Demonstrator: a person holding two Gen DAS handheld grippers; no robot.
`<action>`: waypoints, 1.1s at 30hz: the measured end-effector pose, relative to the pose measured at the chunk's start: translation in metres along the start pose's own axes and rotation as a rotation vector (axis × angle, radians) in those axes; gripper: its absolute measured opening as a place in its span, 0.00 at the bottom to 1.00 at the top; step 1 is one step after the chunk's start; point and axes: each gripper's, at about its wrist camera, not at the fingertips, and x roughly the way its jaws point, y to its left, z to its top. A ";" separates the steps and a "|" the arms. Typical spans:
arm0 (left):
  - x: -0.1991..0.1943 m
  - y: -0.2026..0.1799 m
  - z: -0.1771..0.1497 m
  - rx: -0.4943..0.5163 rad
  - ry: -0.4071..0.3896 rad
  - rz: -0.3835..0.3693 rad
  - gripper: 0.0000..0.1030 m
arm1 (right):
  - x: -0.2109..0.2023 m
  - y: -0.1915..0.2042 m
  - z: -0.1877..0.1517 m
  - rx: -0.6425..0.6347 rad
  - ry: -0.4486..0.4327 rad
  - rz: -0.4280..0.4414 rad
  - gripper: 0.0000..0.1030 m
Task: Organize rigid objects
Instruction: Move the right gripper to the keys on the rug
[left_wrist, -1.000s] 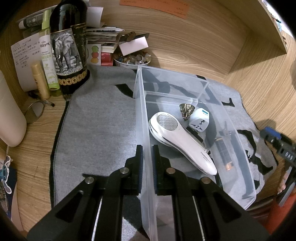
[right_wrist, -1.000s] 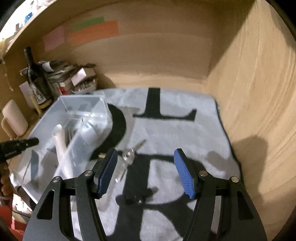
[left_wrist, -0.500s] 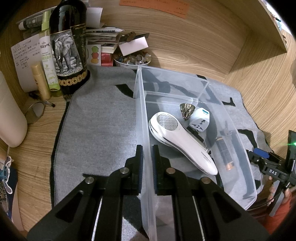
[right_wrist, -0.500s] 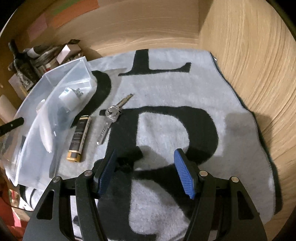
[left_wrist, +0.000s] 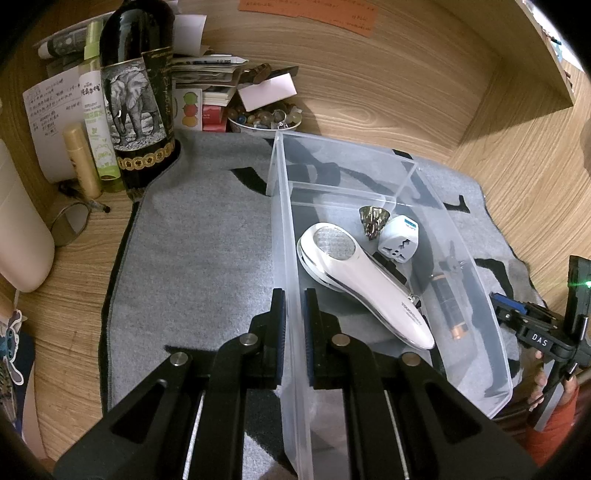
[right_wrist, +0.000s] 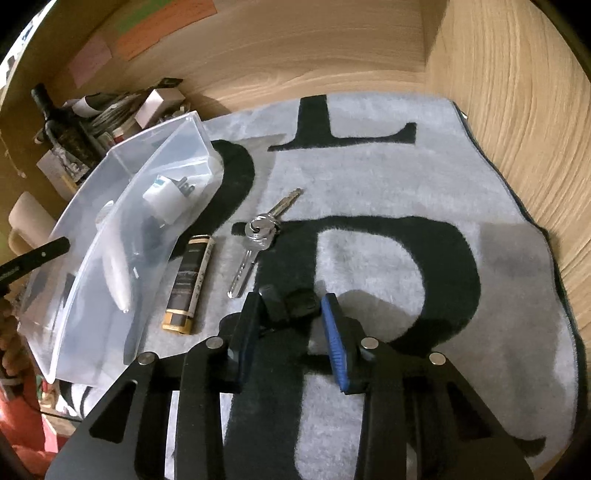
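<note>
Several rigid pieces already lie in our clear plastic bin (left_wrist: 458, 236): a white handheld device with a mesh face (left_wrist: 362, 280), a small crumpled foil cup (left_wrist: 373, 220) and a white travel plug adapter (left_wrist: 400, 240) near the bin's inner divider. We judge the sorting roughly half done.

Going left to right, our left gripper (left_wrist: 293, 317) is clamped tight on the bin's long left wall, steadying it on the grey lettered mat (left_wrist: 192, 266). Just beyond the bin's right wall, a dark cylindrical battery with a copper-coloured end (right_wrist: 188, 286) rests on the mat, seen through the plastic in the left view. Next to it lies a bunch of silver keys on a ring (right_wrist: 260, 230), apart from the battery.

Nearest the mat's front edge, our right gripper (right_wrist: 290, 317) is closing its jaws around a small black angular object (right_wrist: 291, 302), which sits between the blue pads (right_wrist: 334, 336); we cannot tell whether both pads press on it yet. So three things remain outside the bin.
</note>
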 end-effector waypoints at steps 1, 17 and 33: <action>0.000 0.000 0.000 0.001 0.000 0.000 0.08 | 0.000 0.000 0.001 -0.001 -0.002 -0.002 0.30; 0.000 0.000 0.000 0.000 -0.001 0.000 0.08 | -0.013 0.017 0.022 -0.064 -0.058 -0.015 0.11; 0.000 0.000 0.000 -0.002 -0.001 0.000 0.08 | 0.017 -0.004 0.018 0.049 0.017 0.035 0.30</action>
